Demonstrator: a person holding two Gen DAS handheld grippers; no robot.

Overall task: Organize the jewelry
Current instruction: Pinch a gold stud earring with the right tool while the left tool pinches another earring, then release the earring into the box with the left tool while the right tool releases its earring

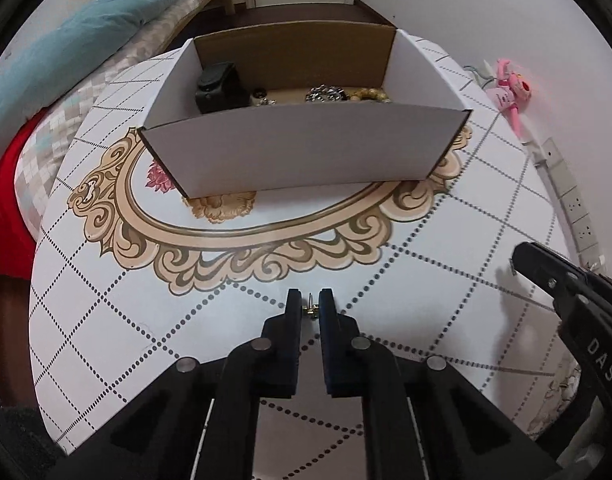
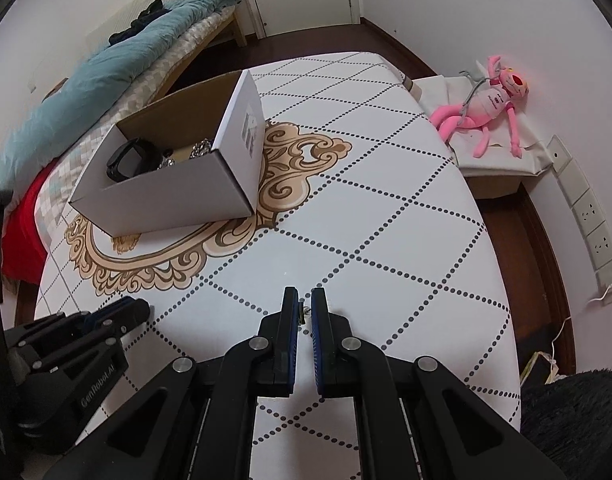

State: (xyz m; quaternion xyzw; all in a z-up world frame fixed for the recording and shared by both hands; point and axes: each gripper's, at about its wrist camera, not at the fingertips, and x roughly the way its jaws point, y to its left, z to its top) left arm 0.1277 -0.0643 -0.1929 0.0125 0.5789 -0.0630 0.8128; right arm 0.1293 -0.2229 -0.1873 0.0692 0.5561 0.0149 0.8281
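A white cardboard box [image 1: 306, 152] stands on the patterned tablecloth ahead of me. It holds a black watch [image 1: 219, 88], a silver chain [image 1: 326, 94] and a gold bead bracelet [image 1: 372, 95]. My left gripper [image 1: 309, 300] is shut on a small gold earring [image 1: 310, 309], low over the cloth in front of the box. My right gripper [image 2: 304, 300] is shut on a small metal earring [image 2: 303, 313] over the dotted cloth, to the right of the box [image 2: 165, 196]. Each gripper shows in the other's view: the left gripper [image 2: 135, 310] at lower left, the right gripper [image 1: 522, 258] at right.
A pink plush toy [image 2: 482, 108] lies on a cloth-covered stand beyond the table's right edge. Wall sockets [image 2: 594, 224] run along the right wall. A bed with a teal duvet [image 2: 105, 68] borders the table's left side. The tablecloth [image 2: 386, 200] hangs over rounded edges.
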